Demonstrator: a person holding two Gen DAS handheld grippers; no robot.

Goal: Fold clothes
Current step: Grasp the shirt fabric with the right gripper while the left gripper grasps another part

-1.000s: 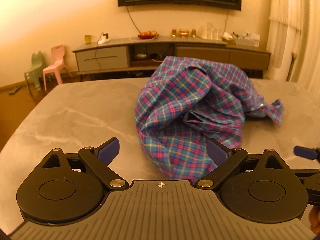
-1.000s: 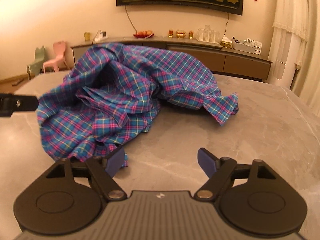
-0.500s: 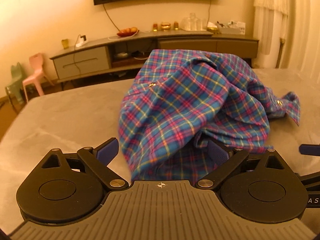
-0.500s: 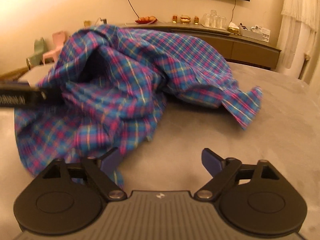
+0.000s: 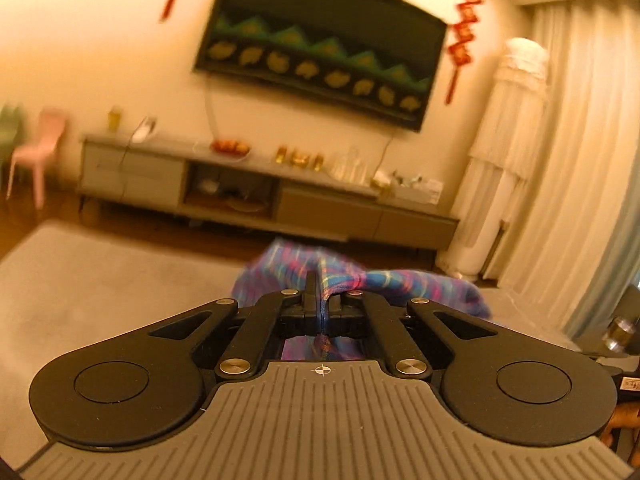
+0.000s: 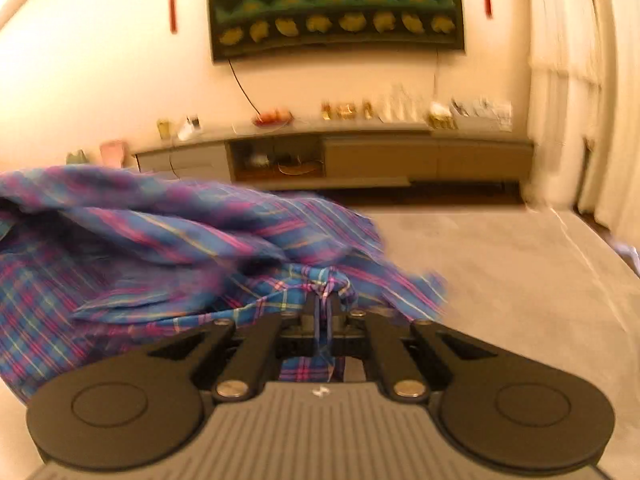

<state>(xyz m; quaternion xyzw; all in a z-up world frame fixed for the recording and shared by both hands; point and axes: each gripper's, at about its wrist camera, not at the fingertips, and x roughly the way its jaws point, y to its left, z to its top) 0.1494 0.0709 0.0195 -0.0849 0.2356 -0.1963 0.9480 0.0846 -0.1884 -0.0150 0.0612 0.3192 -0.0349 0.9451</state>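
A blue, pink and yellow plaid shirt is lifted off the grey marble table. My left gripper is shut on a bunched fold of the plaid shirt, which trails to the right of the jaws. My right gripper is shut on another pinch of the cloth, and most of the shirt spreads away to its left, blurred. Cloth also shows below the closed jaws in both wrist views.
Beyond the table's far edge stands a long low sideboard with small items on top, under a dark wall screen. A pink child's chair is at the far left. Curtains hang on the right.
Both grippers went from open, low over the table beside the crumpled shirt, to shut on the cloth. Both cameras have tilted upward and the shirt has risen off the table.
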